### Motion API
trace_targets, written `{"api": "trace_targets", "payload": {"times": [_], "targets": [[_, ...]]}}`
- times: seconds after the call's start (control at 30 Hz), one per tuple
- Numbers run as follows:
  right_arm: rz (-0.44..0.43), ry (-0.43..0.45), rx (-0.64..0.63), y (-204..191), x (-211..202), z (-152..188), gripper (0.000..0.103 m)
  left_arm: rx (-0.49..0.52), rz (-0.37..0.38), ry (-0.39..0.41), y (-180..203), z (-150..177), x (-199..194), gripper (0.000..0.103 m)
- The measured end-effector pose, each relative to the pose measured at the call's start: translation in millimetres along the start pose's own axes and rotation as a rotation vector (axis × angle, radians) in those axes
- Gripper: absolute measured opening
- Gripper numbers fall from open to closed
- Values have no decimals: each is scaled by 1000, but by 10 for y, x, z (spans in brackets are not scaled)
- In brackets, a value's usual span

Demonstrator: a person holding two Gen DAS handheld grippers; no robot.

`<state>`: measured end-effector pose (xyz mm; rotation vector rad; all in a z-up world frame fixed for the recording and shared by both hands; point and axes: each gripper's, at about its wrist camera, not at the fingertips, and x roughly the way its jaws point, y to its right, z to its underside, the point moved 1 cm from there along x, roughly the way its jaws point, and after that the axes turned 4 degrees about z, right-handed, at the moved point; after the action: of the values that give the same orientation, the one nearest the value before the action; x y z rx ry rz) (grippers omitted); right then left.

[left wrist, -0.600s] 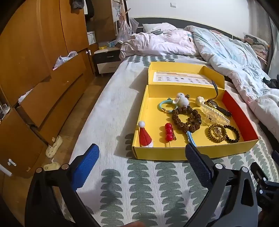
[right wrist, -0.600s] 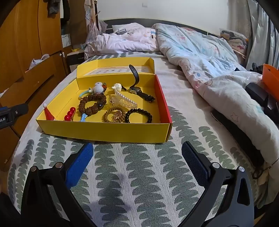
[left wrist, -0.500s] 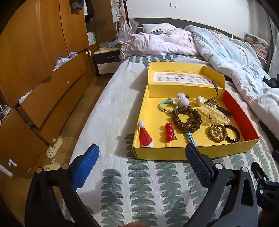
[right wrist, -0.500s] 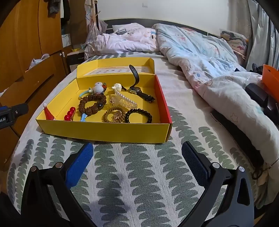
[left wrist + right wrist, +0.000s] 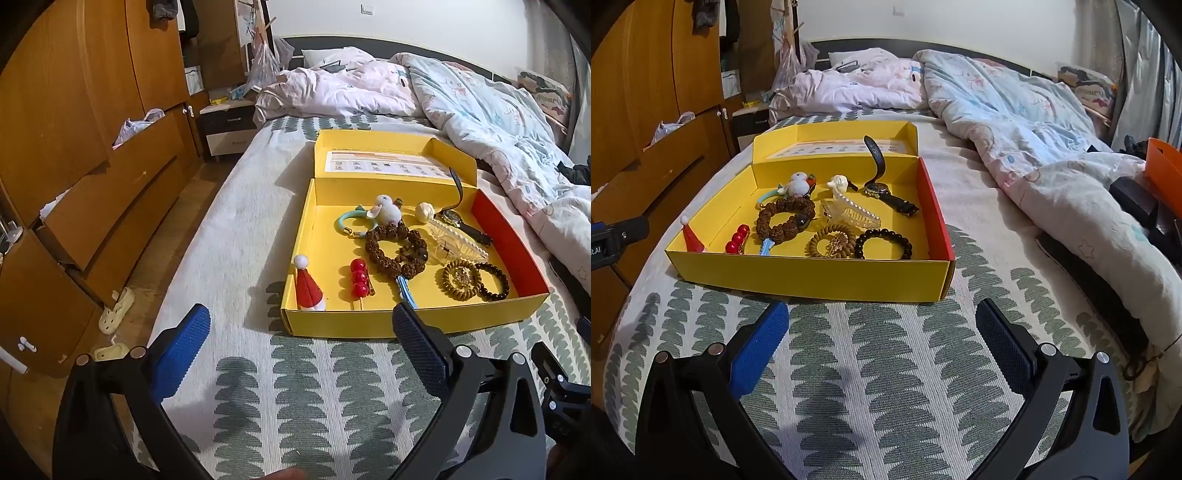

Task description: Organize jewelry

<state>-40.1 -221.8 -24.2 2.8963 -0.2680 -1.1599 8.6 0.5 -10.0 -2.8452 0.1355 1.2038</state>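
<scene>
Jewelry pieces fill an open yellow cardboard box (image 5: 812, 275) on a patterned bedspread (image 5: 886, 369); left gripper (image 5: 301, 334) and right gripper (image 5: 881, 325) both hover wide open, empty.

Open strip of bed (image 5: 886, 369) being left clear between both grippers and yellow box (image 5: 812, 275). Box interior being reached only over low front wall; jewelry being crowded toward middle and right. Raised lid (image 5: 834, 136) blocking far side. Heaped duvet (image 5: 1052, 177) crowding right side, wardrobe (image 5: 74, 166) bounding left.
</scene>
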Motion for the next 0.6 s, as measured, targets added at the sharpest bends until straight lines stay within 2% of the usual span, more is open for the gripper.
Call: {"api": "trace_targets", "payload": {"times": [0.23,0.43,0.6], "targets": [[-3,-1,2,11,-42,-17,100,-34,37,-32,-74,10,33,98],[-35,-3,8,-3,16,-16,100,-18,38,-43,-40,28,59,98],[-74,46,4,-2,-16,-89,100,14,26,-83,31,39,202,98]]}}
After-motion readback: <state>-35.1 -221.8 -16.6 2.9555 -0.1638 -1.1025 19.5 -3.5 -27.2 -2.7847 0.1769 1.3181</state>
